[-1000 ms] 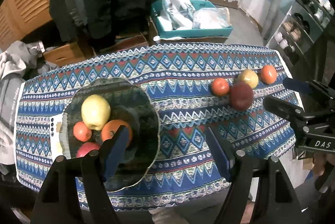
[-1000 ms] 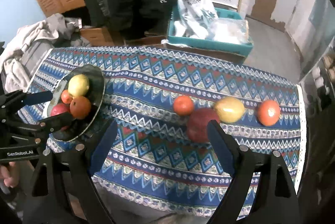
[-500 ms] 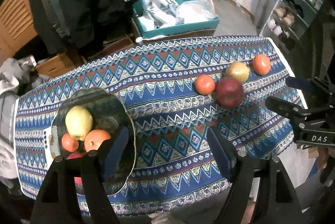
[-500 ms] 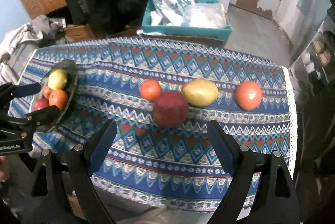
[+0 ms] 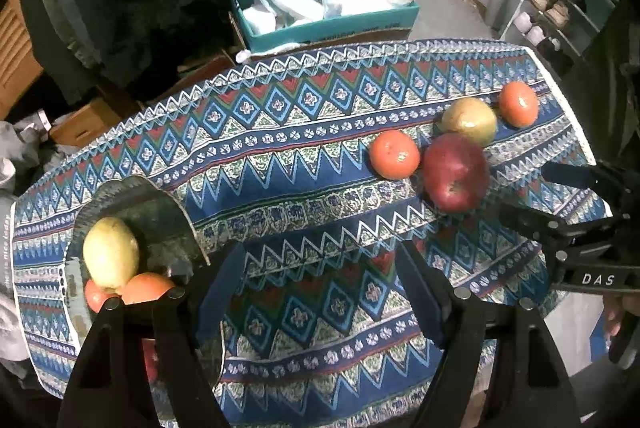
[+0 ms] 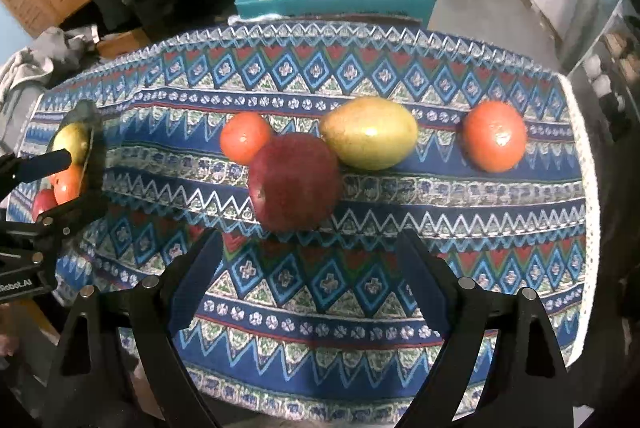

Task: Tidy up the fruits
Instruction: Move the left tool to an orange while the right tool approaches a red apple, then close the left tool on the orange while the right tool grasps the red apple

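Centre frame, large dark-red round apple point(image 6: 294, 181) | firm, smooth, rollable; pinch across its widest middle | right gripper point(image 6: 310, 280) spread, empty | left gripper point(image 5: 320, 292) spread, empty

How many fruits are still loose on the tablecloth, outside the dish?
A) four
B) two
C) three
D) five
A: the red apple, yellow-green pear and two orange fruits lie on the tablecloth, apart from the dish.
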{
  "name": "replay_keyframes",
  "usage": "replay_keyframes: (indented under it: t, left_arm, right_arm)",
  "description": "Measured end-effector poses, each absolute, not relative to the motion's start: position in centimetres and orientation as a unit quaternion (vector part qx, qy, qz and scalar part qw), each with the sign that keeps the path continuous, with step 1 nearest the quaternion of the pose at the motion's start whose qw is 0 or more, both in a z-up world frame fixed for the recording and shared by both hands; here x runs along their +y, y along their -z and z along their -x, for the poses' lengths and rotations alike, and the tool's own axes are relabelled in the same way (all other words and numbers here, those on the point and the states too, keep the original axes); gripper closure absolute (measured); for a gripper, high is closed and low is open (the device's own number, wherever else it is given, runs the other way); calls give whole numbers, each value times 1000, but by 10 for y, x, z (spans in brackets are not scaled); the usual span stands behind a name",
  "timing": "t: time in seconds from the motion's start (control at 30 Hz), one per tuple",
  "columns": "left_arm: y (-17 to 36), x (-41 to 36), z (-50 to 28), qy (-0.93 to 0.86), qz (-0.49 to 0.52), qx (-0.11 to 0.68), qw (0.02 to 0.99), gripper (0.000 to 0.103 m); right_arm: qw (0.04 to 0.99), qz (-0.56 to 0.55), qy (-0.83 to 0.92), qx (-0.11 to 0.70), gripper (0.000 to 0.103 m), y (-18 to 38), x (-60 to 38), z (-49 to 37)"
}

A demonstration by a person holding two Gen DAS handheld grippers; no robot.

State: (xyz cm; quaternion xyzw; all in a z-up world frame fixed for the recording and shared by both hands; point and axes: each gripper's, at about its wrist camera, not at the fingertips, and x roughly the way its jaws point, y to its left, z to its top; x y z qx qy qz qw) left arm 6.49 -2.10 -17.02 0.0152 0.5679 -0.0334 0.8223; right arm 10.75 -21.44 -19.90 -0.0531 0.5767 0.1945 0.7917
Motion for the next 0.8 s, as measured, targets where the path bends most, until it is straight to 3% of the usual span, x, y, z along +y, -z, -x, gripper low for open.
replay_keyframes:
  t: [0.67, 0.8]
  left_arm:
    - [218, -9, -96, 21, 8, 598, 801, 24]
    - [222, -7, -98, 24, 11, 603, 798, 24]
  right_arm:
    - [776, 35, -195, 599, 16, 261, -182, -154]
    - [769, 26, -208, 603, 31, 268, -178, -158]
